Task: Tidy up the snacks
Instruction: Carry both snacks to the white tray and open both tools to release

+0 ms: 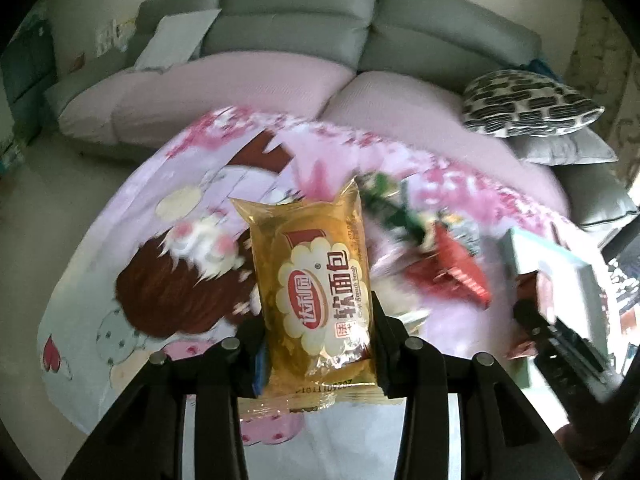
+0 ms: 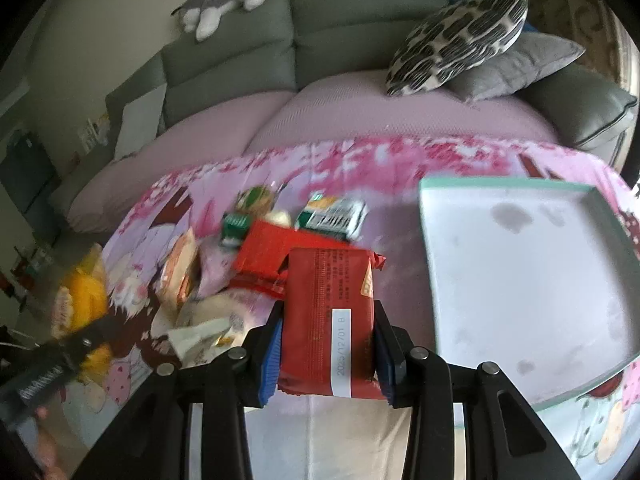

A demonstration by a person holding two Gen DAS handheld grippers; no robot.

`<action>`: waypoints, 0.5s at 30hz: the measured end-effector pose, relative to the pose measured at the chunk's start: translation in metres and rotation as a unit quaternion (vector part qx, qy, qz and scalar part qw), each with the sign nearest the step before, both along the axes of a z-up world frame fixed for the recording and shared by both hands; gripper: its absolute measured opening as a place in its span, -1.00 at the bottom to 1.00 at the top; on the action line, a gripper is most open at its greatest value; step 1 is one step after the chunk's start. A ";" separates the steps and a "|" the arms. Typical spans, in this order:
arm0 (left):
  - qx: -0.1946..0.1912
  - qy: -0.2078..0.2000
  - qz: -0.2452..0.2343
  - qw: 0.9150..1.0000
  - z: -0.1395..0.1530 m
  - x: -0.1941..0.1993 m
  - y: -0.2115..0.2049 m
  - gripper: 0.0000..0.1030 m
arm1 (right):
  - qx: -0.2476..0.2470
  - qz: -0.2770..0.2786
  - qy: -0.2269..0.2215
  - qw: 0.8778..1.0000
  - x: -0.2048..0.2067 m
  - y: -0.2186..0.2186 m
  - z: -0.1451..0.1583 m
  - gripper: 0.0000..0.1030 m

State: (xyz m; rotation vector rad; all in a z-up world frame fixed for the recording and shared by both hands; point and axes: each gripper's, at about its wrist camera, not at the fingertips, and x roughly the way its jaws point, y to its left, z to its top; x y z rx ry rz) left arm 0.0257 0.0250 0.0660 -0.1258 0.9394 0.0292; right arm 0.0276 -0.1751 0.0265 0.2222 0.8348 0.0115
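My left gripper (image 1: 318,332) is shut on a yellow soft-bread packet (image 1: 316,280) and holds it above the cartoon-print tablecloth (image 1: 160,248). My right gripper (image 2: 326,340) is shut on a red snack packet (image 2: 328,316) with a white date label, held above the table just left of an empty white box with a teal rim (image 2: 520,272). The left gripper with its yellow packet shows blurred at the far left of the right wrist view (image 2: 80,320). The right gripper (image 1: 560,340) shows blurred at the right of the left wrist view.
Loose snacks lie mid-table: another red packet (image 2: 268,256), green-and-white packets (image 2: 332,216), an orange-white packet (image 2: 180,272) and pale wrapped buns (image 2: 212,320). A grey sofa with a pink cover (image 2: 360,112) and cushions (image 2: 460,44) stands behind the table.
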 end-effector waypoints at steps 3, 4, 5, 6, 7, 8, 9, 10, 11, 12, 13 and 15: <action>-0.006 -0.008 -0.025 1.000 0.009 0.007 -0.023 -0.19 | 0.009 -0.026 -0.002 1.000 0.002 -0.022 0.002 -0.18; -0.008 -0.010 -0.035 0.999 0.010 0.010 -0.031 -0.19 | 0.010 -0.039 -0.003 0.999 0.002 -0.032 0.003 -0.18; -0.011 -0.012 -0.047 0.999 0.012 0.013 -0.042 -0.19 | 0.009 -0.055 -0.005 0.998 0.002 -0.043 0.005 -0.18; -0.014 -0.013 -0.054 0.998 0.013 0.013 -0.048 -0.19 | 0.007 -0.069 -0.007 0.998 0.002 -0.052 0.006 -0.18; -0.017 -0.014 -0.065 0.998 0.013 0.017 -0.060 -0.19 | 0.004 -0.089 -0.009 0.996 0.001 -0.066 0.007 -0.18; -0.019 -0.015 -0.074 0.997 0.014 0.019 -0.069 -0.19 | 0.002 -0.102 -0.010 0.995 0.001 -0.075 0.009 -0.18; -0.022 -0.017 -0.082 0.996 0.015 0.018 -0.076 -0.19 | -0.002 -0.122 -0.012 0.992 0.000 -0.088 0.010 -0.18; -0.023 -0.017 -0.092 0.995 0.016 0.020 -0.086 -0.19 | -0.006 -0.139 -0.013 0.990 -0.002 -0.098 0.010 -0.18; -0.027 -0.016 -0.105 0.994 0.016 0.022 -0.096 -0.19 | -0.008 -0.151 -0.013 0.988 -0.003 -0.106 0.010 -0.18; -0.033 -0.015 -0.118 0.992 0.016 0.024 -0.105 -0.19 | -0.008 -0.170 -0.012 0.985 -0.004 -0.118 0.010 -0.18; -0.039 -0.011 -0.130 0.991 0.015 0.026 -0.114 -0.19 | -0.005 -0.181 -0.012 0.983 -0.006 -0.128 0.010 -0.18; -0.042 -0.007 -0.154 0.987 0.013 0.030 -0.134 -0.19 | -0.004 -0.203 -0.011 0.979 -0.007 -0.144 0.008 -0.18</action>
